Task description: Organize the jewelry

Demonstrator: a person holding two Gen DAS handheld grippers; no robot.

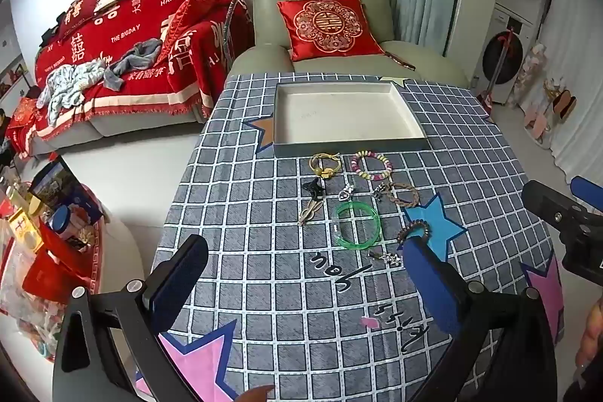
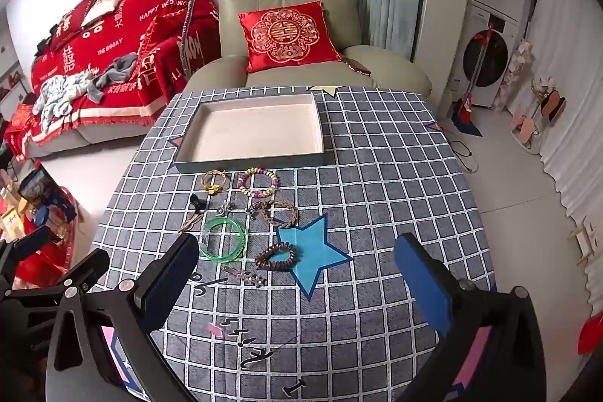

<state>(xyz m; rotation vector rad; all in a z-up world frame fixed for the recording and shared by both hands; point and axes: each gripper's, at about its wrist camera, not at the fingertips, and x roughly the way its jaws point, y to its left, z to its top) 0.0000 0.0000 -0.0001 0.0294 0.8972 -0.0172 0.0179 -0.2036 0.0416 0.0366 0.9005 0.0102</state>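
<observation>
From your left wrist camera, your left tool (image 1: 301,279) hangs above the bench (image 1: 264,289) with its two blue-padded fingers (image 1: 177,277) spread wide apart and nothing between them. The bench wears a grey checked cloth with coloured stars. At its far end sits a shallow rectangular grey tray with a cream inside (image 1: 286,115), and it holds nothing. The jewelry lies loose on the cloth just in front of the tray: a thin yellow bangle with a gold charm (image 1: 325,165), a pink and yellow beaded bracelet (image 1: 371,165), a brown braided cord bracelet (image 1: 405,194), a black hair clip (image 1: 314,190), a small silver charm (image 1: 346,191), a clear green plastic bangle (image 1: 358,224), a dark brown coiled hair tie (image 1: 413,228) on a blue star, and a silver hair clip (image 1: 388,258) beside your right finger. Your right tool shows at the right edge.

From your right wrist camera, your right tool (image 2: 297,272) also stands with its fingers (image 2: 422,285) fully apart and empty, tilted down over the near part of the bench (image 2: 377,213). The grey tray (image 2: 256,164) lies ahead and left, with the beaded bracelet (image 2: 259,182) and yellow bangle (image 2: 215,181) just in front of it. The green bangle (image 2: 223,239) lies close to your left finger, the coiled hair tie (image 2: 275,256) and silver clip (image 2: 245,275) near it. A green armchair with a red cushion (image 2: 290,36) stands behind the bench.
</observation>
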